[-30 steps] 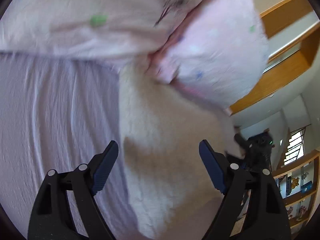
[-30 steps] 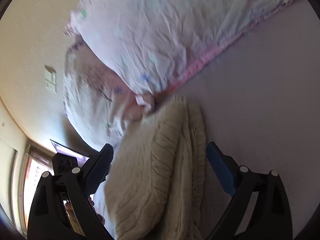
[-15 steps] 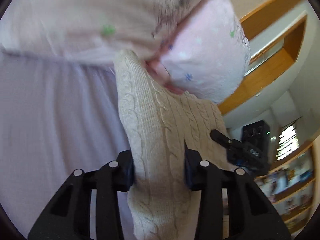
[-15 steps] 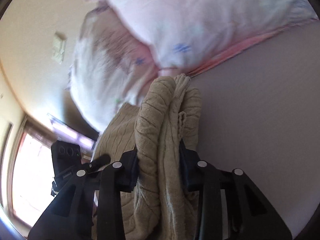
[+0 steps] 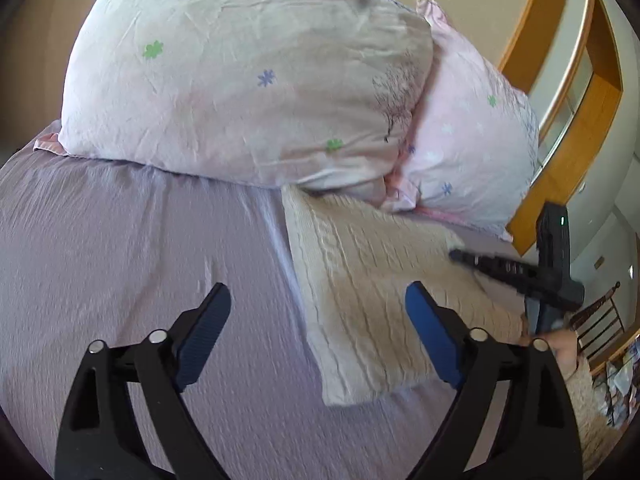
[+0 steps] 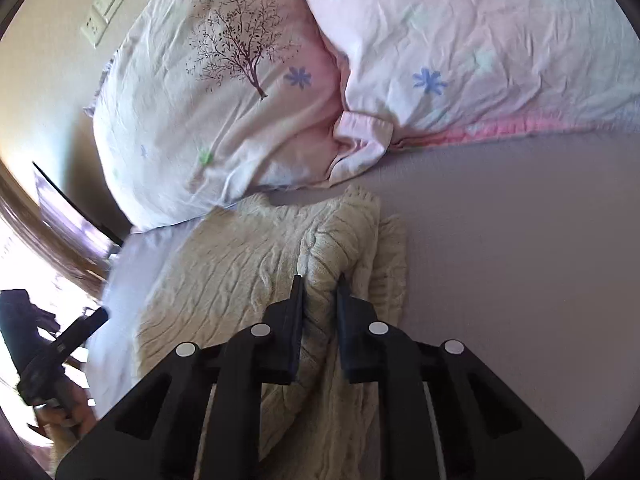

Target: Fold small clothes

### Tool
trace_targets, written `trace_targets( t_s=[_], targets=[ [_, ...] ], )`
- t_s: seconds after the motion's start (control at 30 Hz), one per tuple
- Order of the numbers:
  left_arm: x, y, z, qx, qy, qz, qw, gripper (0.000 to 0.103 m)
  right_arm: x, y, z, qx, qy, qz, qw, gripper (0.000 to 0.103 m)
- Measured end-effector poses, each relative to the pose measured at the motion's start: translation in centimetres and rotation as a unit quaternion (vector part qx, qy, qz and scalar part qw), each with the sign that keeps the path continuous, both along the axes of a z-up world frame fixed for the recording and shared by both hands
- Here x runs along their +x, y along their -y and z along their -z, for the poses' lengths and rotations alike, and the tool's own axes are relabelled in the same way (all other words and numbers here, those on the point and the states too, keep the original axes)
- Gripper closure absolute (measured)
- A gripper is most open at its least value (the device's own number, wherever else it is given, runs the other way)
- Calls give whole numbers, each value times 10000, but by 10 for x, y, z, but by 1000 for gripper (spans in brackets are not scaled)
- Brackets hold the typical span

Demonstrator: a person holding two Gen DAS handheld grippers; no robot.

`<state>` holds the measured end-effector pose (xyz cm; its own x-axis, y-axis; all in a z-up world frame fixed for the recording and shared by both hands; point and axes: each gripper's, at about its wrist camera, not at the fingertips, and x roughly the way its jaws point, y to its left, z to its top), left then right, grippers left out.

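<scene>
A cream cable-knit sweater [image 5: 372, 292] lies folded on the lilac bed sheet [image 5: 140, 264], its far edge against the pillows. My left gripper [image 5: 318, 322] is open and empty, hovering over the sweater's left edge. My right gripper [image 6: 320, 284] is shut on a bunched fold of the sweater [image 6: 240, 280] at its right side. The right gripper also shows in the left wrist view [image 5: 520, 272] at the sweater's far right. The left gripper shows in the right wrist view [image 6: 60, 344] at the lower left.
Two pale pink floral pillows [image 5: 248, 80] [image 5: 472, 140] lie at the head of the bed just beyond the sweater. A wooden frame [image 5: 560, 92] and shelves stand off the bed to the right. A wall socket [image 6: 102, 12] is behind the pillows.
My left gripper let go of the sweater, opened and pulled back. The sweater now lies flat on the sheet. My right gripper stays shut on the fold.
</scene>
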<state>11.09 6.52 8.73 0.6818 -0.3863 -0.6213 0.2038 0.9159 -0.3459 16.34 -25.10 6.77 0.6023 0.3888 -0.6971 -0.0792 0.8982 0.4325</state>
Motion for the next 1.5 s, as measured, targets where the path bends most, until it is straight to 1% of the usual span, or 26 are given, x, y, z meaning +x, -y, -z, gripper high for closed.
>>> trace_targets(
  t_s=[0.03, 0.07, 0.1, 0.17, 0.2, 0.23, 0.3, 0.33, 0.37, 0.4, 0.43, 0.47, 0.53, 0.57, 0.63, 0.7, 0.77, 0.83, 0.93, 1.0, 1.07, 1.13, 1.2, 1.5],
  targets=[
    [-6, 4, 1, 139, -24, -50, 9999, 3, -1, 9, -3, -37, 53, 263, 9996, 92],
    [-14, 7, 2, 190, 22, -69, 9998, 2, 0, 18, -3, -92, -2, 571, 9983, 92],
    [-21, 10, 3, 207, 103, -7, 9997, 2, 2, 27, 0, -254, -127, 830, 9961, 92],
    [-26, 17, 8, 233, 104, 152, 9996, 2, 4, 26, 7, -591, -357, 932, 9932, 92],
    [-28, 20, 11, 307, 66, 136, 9994, 2, 1, 25, 7, -601, -385, 905, 9933, 91],
    [-29, 23, 13, 388, 24, 77, 9992, 2, -5, 26, 2, -507, -305, 932, 9939, 87],
    [-33, 27, 17, 493, -50, -51, 9988, 2, -29, 34, -15, -333, -93, 1039, 9940, 66],
    [-35, 30, 20, 526, -120, -91, 9985, 2, -44, 40, -24, -281, 71, 1058, 9940, 34],
    [-36, 31, 23, 548, -188, -113, 9983, 2, -63, 45, -33, -170, 348, 980, 9944, 9],
    [-37, 33, 25, 584, -268, -141, 9978, 2, -80, 48, -39, -135, 526, 902, 9944, 7],
    [-38, 35, 29, 644, -375, -177, 9971, 2, -96, 51, -42, -195, 544, 830, 9949, 6],
    [-38, 37, 33, 678, -471, -170, 9964, 2, -105, 53, -41, -298, 455, 783, 9954, 6],
    [-38, 43, 42, 724, -615, -37, 9955, 2, -129, 53, -37, -565, 197, 734, 9955, 1],
    [-38, 46, 46, 751, -653, 24, 9950, 2, -139, 53, -34, -619, 126, 694, 9956, 1],
    [-38, 53, 53, 926, -698, 78, 9932, 2, -155, 48, -24, -613, -21, 455, 9971, 1],
    [-37, 60, 59, 1067, -735, 143, 9915, 2, -164, 32, -15, -699, -107, 262, 9972, 1],
    [-38, 66, 62, 1256, -717, 159, 9894, 2, -166, 12, -7, -980, -175, 41, 9950, 1],
    [-38, 71, 64, 1404, -709, 185, 9874, 2, -165, -11, -2, -1396, -105, -136, 9901, 1],
    [-39, 75, 65, 1592, -690, 198, 9846, 2, -163, -36, 6, -1833, -151, -249, 9826, 1],
    [-40, 78, 66, 1718, -672, 216, 9826, 2, -161, -46, 12, -2013, -221, -261, 9789, 1],
    [-40, 80, 66, 1816, -657, 227, 9809, 2, -158, -49, 19, -2108, -348, -229, 9766, 1],
    [-39, 81, 66, 1883, -672, 221, 9796, 2, -157, -51, 24, -2097, -496, -200, 9763, 1],
    [-39, 84, 67, 2001, -680, 224, 9772, 2, -158, -50, 24, -2051, -493, -144, 9774, 1],
    [-41, 84, 66, 2007, -674, 169, 9772, 2, -162, -51, 24, -2111, -436, -64, 9765, 1]
  ],
)
